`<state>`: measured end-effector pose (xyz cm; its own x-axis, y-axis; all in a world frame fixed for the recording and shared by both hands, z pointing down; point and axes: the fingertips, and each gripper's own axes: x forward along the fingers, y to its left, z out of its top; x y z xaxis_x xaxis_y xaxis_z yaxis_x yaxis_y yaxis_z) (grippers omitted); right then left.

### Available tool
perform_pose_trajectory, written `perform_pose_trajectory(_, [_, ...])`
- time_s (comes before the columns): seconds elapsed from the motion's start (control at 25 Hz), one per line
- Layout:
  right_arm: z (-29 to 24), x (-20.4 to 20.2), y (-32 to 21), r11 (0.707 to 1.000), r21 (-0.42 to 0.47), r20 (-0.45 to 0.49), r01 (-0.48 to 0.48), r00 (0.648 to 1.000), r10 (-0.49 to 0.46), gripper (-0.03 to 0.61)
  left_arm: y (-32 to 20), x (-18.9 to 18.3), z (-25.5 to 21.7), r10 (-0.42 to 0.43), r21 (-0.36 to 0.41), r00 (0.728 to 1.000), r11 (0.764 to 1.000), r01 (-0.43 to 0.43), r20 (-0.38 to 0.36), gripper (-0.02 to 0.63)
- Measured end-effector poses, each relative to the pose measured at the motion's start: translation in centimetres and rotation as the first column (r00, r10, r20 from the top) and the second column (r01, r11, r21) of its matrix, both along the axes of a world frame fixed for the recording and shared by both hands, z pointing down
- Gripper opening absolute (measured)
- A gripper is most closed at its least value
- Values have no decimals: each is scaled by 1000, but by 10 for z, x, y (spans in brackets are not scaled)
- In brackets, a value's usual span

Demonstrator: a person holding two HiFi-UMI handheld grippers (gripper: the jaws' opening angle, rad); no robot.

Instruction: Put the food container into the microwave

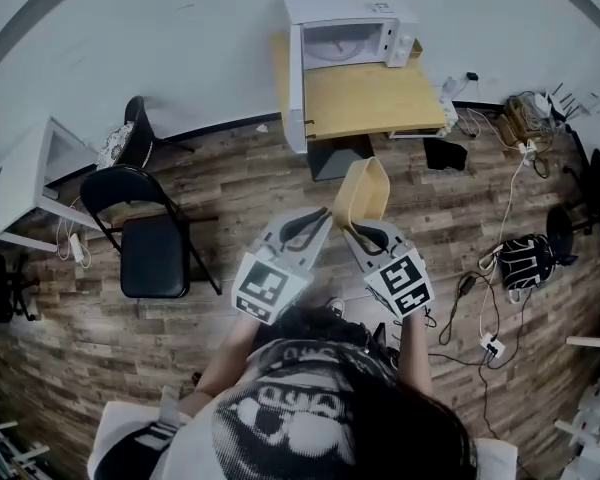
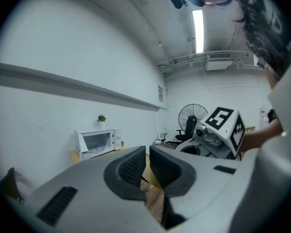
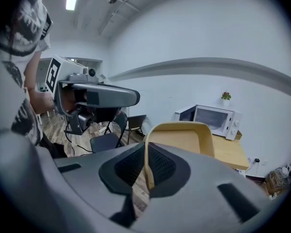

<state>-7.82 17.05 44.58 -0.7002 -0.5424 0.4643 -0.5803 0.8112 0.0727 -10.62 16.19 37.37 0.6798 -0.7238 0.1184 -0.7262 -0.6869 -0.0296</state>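
A tan, shallow food container (image 1: 362, 193) hangs in the air, its rim pinched between the jaws of my right gripper (image 1: 365, 230). In the right gripper view the container (image 3: 182, 140) stands on edge above the shut right gripper (image 3: 146, 163). Beside it my left gripper (image 1: 306, 228) is held with its jaws together and nothing between them; the left gripper (image 2: 148, 160) points toward the microwave. The white microwave (image 1: 352, 40) stands on a wooden table (image 1: 375, 100) ahead, door swung open to the left. It shows as the microwave (image 2: 98, 142) and the microwave (image 3: 212, 120) in the gripper views.
A black folding chair (image 1: 152, 250) stands on the wood floor to the left, with a white desk (image 1: 25, 183) beyond it. Cables and a power strip (image 1: 492, 346) litter the floor on the right. A floor fan (image 2: 192, 118) stands far off.
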Motion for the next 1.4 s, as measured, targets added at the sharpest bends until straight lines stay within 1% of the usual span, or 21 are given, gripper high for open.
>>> perform_pose_trajectory(0.2, [6, 37, 2, 1000, 0, -8, -4, 1000, 4, 26, -1, 33, 3, -8, 8, 1000, 1000, 8, -2, 23])
perform_pose_trajectory(0.44, [14, 72, 3, 999, -3, 15, -34, 999, 34, 26, 4, 66, 14, 4, -7, 1000, 1000, -4, 11, 23])
perform_pose_trajectory(0.76, [18, 94, -7, 997, -13, 51, -76, 996, 77, 26, -7, 83, 14, 26, -12, 999, 1000, -25, 44, 23])
perform_pose_trajectory(0.92, [25, 105, -18, 994, -24, 58, -105, 993, 107, 26, -18, 95, 19, 56, -23, 997, 998, -55, 57, 23])
perform_pose_trajectory(1.16, [32, 125, -56, 990, -29, 42, -138, 989, 139, 26, -57, 120, 27, 106, -31, 993, 994, -105, 44, 23])
perform_pose_trajectory(1.4, [34, 146, -127, 989, -28, 11, -144, 989, 144, 26, -129, 141, 28, 121, -23, 992, 992, -121, 24, 23])
